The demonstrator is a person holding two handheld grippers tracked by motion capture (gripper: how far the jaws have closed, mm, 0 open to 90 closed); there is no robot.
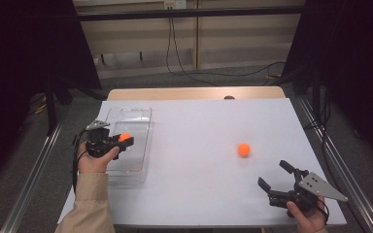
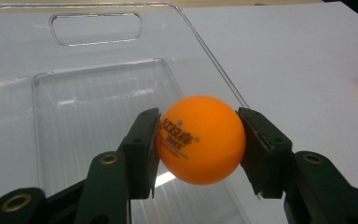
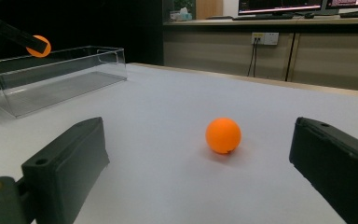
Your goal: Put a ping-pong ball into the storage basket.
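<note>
My left gripper [image 1: 124, 139] is shut on an orange ball [image 2: 199, 139], holding it above the clear plastic tray [image 1: 141, 116] at the table's left. The same ball [image 1: 124, 137] shows in the high view over the tray's near half. A second orange ball [image 1: 244, 149] rests on the white table right of centre. My right gripper [image 1: 274, 174] stands open near the front right edge, a short way behind that ball [image 3: 223, 135], which lies ahead between its jaws. In the right gripper view the left gripper's held ball [image 3: 39, 46] hangs over the tray [image 3: 70, 77].
The white table sheet [image 1: 199, 126] ends at a wooden strip at the back. Metal rails [image 1: 34, 165] run along both sides of the table. Cables hang on the floor behind. A person's sleeve [image 1: 90, 204] comes in at the bottom left.
</note>
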